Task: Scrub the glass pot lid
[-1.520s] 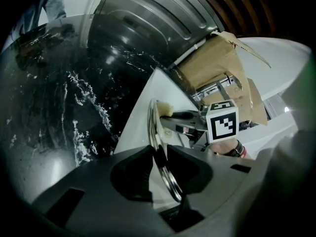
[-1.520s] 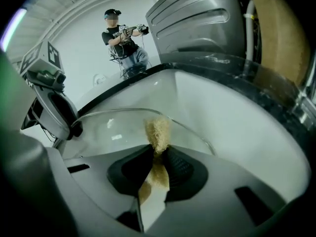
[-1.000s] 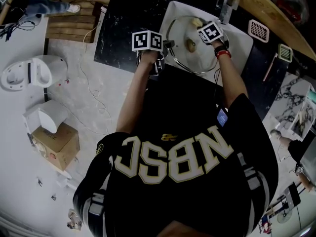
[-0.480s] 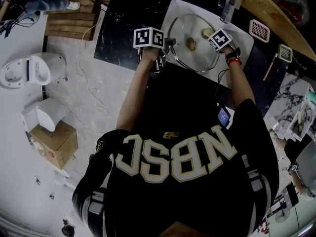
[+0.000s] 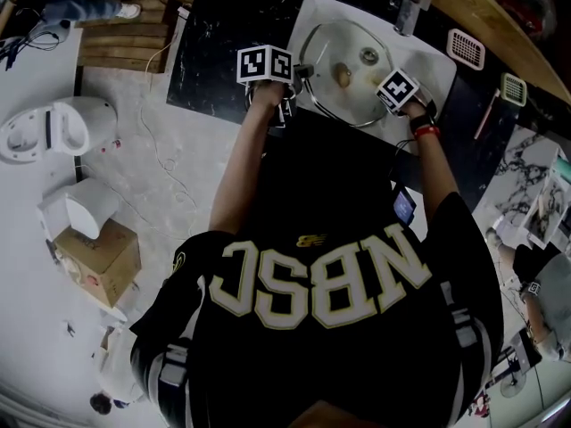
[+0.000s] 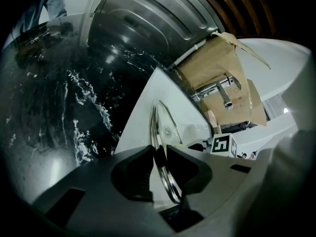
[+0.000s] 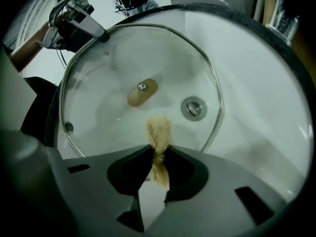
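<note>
glass lid (image 5: 332,47) fills sink (image 5: 439,71), faucet (image 5: 408,7) behind

Entry: black shirt (image 5: 321,364). Chest lettering (image 5: 319,282) "NBSC", large pale block capitals with a gold outline, seen upside down in the head view. Small gold emblem (image 5: 309,240) beside it, too small to read.

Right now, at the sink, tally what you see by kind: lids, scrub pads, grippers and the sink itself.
glass pot lid: 1
scrub pad: 1
grippers: 2 (left gripper clamped on the lid's rim, right gripper pinching the pad)
sink: 1
Total: 5
</note>
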